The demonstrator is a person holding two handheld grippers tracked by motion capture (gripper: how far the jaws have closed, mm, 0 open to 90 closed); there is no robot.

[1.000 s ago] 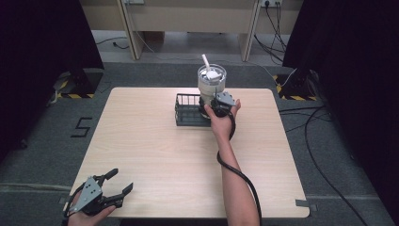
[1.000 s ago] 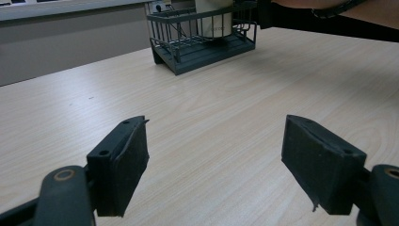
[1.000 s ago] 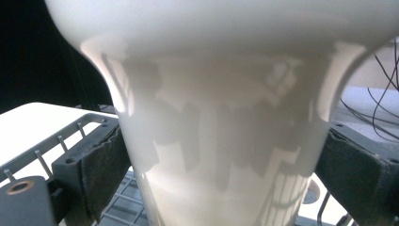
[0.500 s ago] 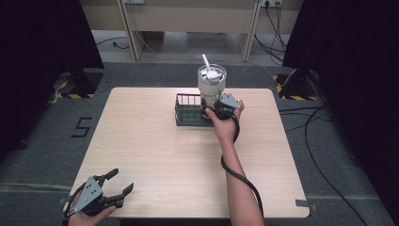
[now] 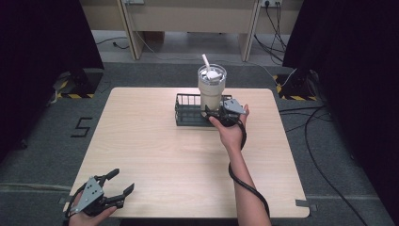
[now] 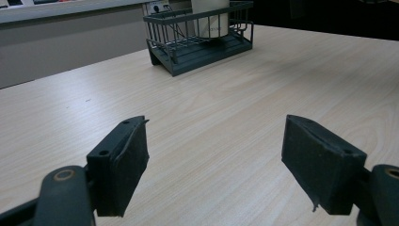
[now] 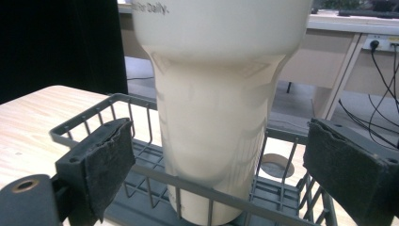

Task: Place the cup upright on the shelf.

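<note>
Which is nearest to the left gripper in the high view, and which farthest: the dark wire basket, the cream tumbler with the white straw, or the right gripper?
From the left gripper, at the table's near left corner:
1. Dark wire basket, far centre of the table, nearest.
2. Right gripper, at the basket's right end, and cream tumbler with the white straw, standing inside the basket: too close to call.

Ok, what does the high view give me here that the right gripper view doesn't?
High view: the whole table, the left gripper open at its near left corner, the straw and lid on top of the tumbler, and the person's right hand.

Right gripper view: its own jaws open on either side of the tumbler's narrow base, apart from it, and printed text on the wall.

Both: the cream tumbler standing upright in the dark wire basket.
</note>
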